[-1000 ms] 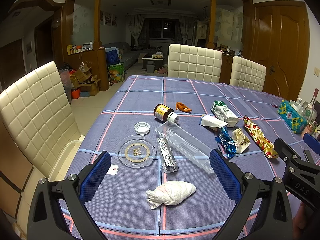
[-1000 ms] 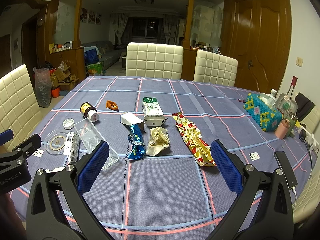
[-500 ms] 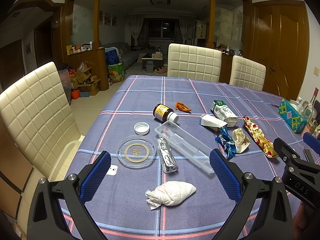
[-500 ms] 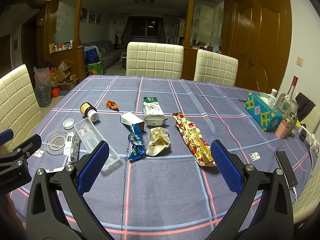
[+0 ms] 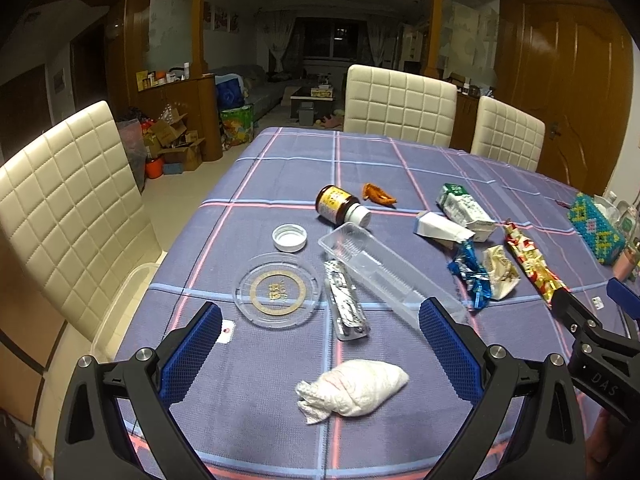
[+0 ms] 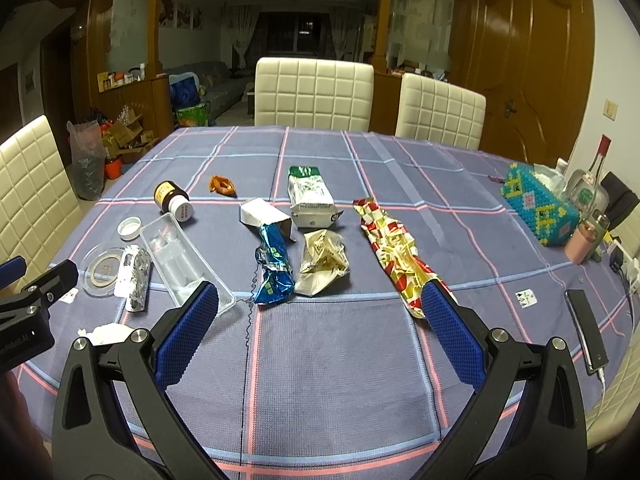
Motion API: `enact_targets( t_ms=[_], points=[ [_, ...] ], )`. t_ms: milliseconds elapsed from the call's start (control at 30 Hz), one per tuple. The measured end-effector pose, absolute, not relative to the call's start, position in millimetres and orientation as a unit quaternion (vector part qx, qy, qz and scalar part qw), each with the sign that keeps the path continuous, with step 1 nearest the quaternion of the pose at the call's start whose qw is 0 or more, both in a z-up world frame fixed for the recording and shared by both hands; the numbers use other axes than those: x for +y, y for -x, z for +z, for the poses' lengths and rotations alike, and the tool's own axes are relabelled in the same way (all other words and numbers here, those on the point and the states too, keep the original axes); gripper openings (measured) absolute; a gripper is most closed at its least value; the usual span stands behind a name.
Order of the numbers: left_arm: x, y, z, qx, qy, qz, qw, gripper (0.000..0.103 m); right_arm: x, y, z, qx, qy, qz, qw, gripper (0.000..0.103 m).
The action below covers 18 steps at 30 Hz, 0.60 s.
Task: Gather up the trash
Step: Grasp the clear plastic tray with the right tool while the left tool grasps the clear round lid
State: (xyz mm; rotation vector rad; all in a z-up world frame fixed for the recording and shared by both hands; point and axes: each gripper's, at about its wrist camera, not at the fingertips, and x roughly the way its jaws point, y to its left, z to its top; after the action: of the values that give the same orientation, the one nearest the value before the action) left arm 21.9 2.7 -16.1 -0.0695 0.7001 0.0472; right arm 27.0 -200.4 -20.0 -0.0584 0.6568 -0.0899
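Trash lies spread on the blue checked tablecloth [image 5: 280, 160]. My left gripper [image 5: 320, 320] is open and empty above a crumpled white tissue [image 5: 354, 386]. Beyond it lie a silver foil wrapper [image 5: 346, 300], a clear plastic tray [image 5: 384, 272], a round clear lid [image 5: 278, 290], a white cap [image 5: 289, 237] and a brown pill bottle [image 5: 340, 205]. My right gripper [image 6: 320, 308] is open and empty above bare cloth, short of a blue wrapper [image 6: 274, 268], a cream wrapper [image 6: 324, 266], a red-and-gold wrapper [image 6: 396, 244], a white box [image 6: 266, 216] and a green-white carton [image 6: 310, 196].
White quilted chairs [image 5: 400, 104] stand at the far side and at the left [image 5: 64, 208]. A beaded tissue box [image 6: 538, 204], bottles [image 6: 588, 236] and a phone on a cable [image 6: 586, 328] sit at the table's right edge. An orange scrap [image 6: 222, 185] lies further back.
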Motion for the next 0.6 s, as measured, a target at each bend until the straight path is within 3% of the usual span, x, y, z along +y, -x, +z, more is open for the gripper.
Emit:
enact_targets(
  t_ms=[367, 600],
  points=[
    [20, -46, -81, 0.424, 0.029, 0.042, 0.904, 0.097, -191, -60, -76, 0.390, 0.050, -0.021, 0.919, 0.100],
    [23, -64, -84, 0.432, 0.027, 0.057, 0.900, 0.097, -181, -79, -90, 0.400, 0.056, 0.000, 0.915, 0.100]
  ],
)
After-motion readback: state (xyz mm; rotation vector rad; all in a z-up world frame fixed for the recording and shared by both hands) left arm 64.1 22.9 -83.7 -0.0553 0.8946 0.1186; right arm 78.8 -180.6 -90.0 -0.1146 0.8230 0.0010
